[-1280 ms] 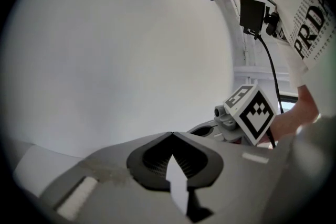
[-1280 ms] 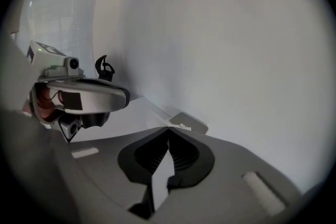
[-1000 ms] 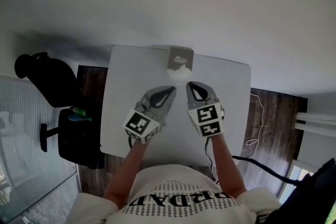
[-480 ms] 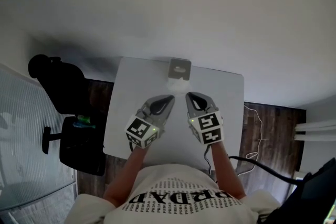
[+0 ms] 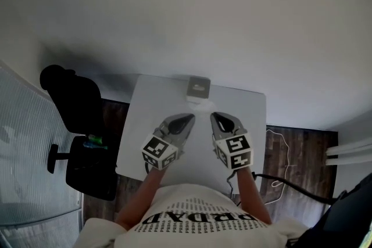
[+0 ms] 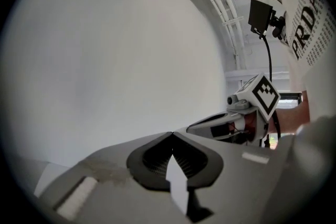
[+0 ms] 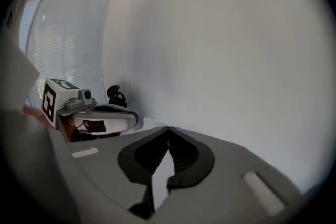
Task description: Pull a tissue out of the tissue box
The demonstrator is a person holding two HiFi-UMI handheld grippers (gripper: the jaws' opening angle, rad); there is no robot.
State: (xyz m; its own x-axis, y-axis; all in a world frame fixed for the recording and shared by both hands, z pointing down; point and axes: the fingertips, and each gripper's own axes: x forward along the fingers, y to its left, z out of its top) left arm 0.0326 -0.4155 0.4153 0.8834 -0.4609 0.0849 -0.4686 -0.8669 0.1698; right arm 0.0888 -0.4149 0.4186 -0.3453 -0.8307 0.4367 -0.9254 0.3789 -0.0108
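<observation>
Two grippers are showing: one left gripper (image 5: 190, 117), one right gripper (image 5: 214, 115), each carrying one marker cube. One worktop (image 5: 250, 119) is carrying one tissue box (image 5: 198, 87). One black chair (image 5: 75, 103) is standing beside it.

The left gripper (image 5: 188, 118) and right gripper (image 5: 214, 116) are grey, each with a black-and-white square-patterned cube. Beyond their tips a grey tissue box (image 5: 198, 86) sits on a white table (image 5: 142, 130). Left of them is a black chair (image 5: 75, 103), and the floor (image 5: 297, 148) is dark brown wood.
</observation>
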